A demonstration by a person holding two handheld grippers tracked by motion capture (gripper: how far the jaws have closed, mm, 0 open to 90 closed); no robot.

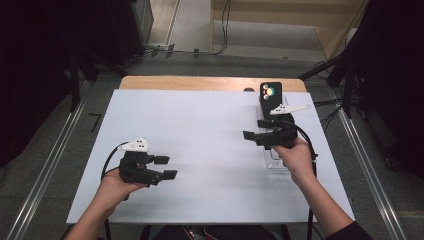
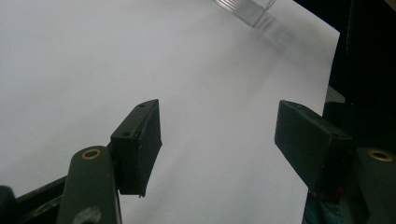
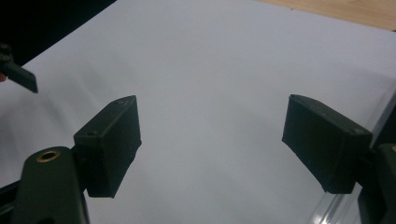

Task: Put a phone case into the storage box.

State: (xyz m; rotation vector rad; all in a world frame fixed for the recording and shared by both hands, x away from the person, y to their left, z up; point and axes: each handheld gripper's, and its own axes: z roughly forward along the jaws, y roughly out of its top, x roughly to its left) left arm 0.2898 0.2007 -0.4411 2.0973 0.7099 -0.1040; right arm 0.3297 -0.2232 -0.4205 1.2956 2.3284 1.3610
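The left gripper (image 1: 166, 167) hovers near the front left corner of the bench (image 1: 200, 130), its jaws apart with only bare white surface between them. The right gripper (image 1: 254, 129) sits over the right edge, above a clear plastic tray (image 1: 276, 162) that the hand and gripper body largely hide. Its jaws stand well apart and hold nothing. Behind it, near the back right corner, a black stand (image 1: 271, 91) with coloured dots rises; its base is covered by the gripper, and what it is stays hard to tell.
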